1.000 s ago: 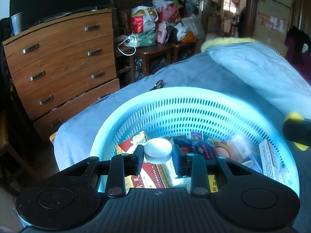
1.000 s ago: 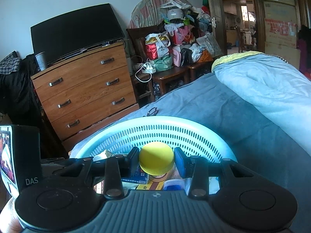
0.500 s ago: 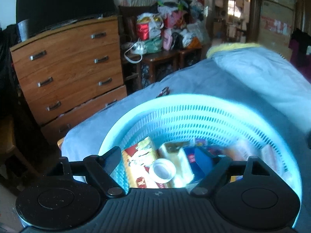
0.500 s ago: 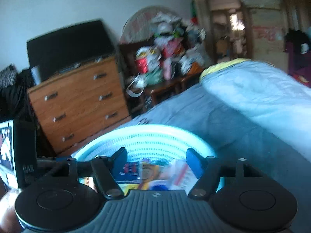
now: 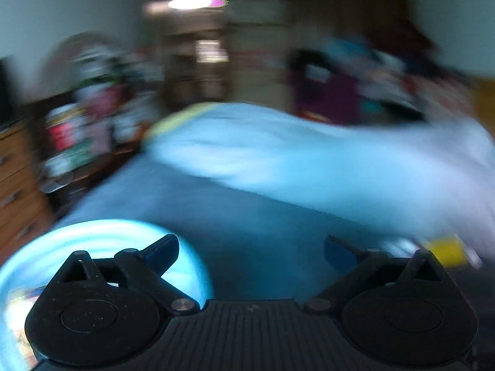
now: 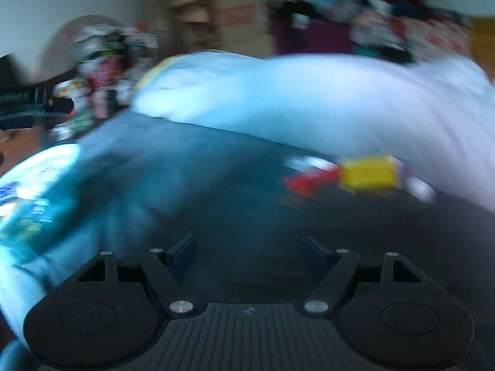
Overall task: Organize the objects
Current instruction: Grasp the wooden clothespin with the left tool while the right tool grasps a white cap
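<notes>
Both views are heavily blurred. The left gripper (image 5: 251, 249) and right gripper (image 6: 249, 252) are held spread wide, nothing between their fingers. The light-blue basket (image 5: 102, 232) is seen at the bed's (image 6: 191, 179) left edge; a yellow object (image 6: 369, 174) and a red one (image 6: 309, 182) lie toward the right edge.

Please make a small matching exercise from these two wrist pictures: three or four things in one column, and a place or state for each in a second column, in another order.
Things:
1. left gripper
2. blue basket
3. yellow box
4. pale blue quilt

Places or states:
A. lies on the dark bedcover, ahead and to the right
B. open, with nothing between its fingers
C. heaped along the far side of the bed
D. at the lower left, partly behind a gripper finger

Pairs: 1-B, 2-D, 3-A, 4-C
</notes>
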A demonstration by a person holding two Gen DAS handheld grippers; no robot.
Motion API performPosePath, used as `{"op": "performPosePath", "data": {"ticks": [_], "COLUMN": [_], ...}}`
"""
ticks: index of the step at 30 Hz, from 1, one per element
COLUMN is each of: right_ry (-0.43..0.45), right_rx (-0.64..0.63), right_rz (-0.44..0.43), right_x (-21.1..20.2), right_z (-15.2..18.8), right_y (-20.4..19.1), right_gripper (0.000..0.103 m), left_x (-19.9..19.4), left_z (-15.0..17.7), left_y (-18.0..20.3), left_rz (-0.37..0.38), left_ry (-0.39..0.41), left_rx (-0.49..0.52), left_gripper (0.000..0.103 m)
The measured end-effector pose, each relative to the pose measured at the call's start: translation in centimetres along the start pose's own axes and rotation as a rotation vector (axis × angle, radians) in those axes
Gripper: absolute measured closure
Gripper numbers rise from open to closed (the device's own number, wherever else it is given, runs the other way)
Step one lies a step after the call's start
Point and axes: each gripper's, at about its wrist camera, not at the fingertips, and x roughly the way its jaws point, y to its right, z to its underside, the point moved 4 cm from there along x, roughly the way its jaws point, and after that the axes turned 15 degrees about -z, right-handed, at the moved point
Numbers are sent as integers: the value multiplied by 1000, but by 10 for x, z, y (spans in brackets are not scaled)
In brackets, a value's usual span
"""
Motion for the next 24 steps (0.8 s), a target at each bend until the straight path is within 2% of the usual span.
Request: {"op": "performPosePath", "data": {"ticks": [2,4,6,10,14,17,18,19,24], "right_ry": [5,13,18,30,46,61,67,72,122], "right_rx": [54,99,122,181,214,207,202,205,229], "right_rz": [50,87,120,156,162,161,164,168,192], "right_x": [-10,-18,-25,-31,-24,-21,-18,-15,-8], "right_z": [14,23,32,43,42,40,39,38,29], "right_y": [39,71,96,139,161,170,173,176,190], "right_gripper": [27,27,27,27,27,27,27,27,28], "left_x": [17,40,63,112,150,157,158,159,145], "left_z": [14,33,48,67,85,99,97,94,97], "left_y": [60,119,163,228,258,269,271,273,282], "left_rz": [119,262,335,350,412,399,404,413,436], "left_ry": [1,-35,-55,-83,-171,-152,-159,-168,-187], "left_rx": [99,183,222,266,284,303,292,282,274], "left_gripper": [11,25,29,38,43,42,46,57,90]}}
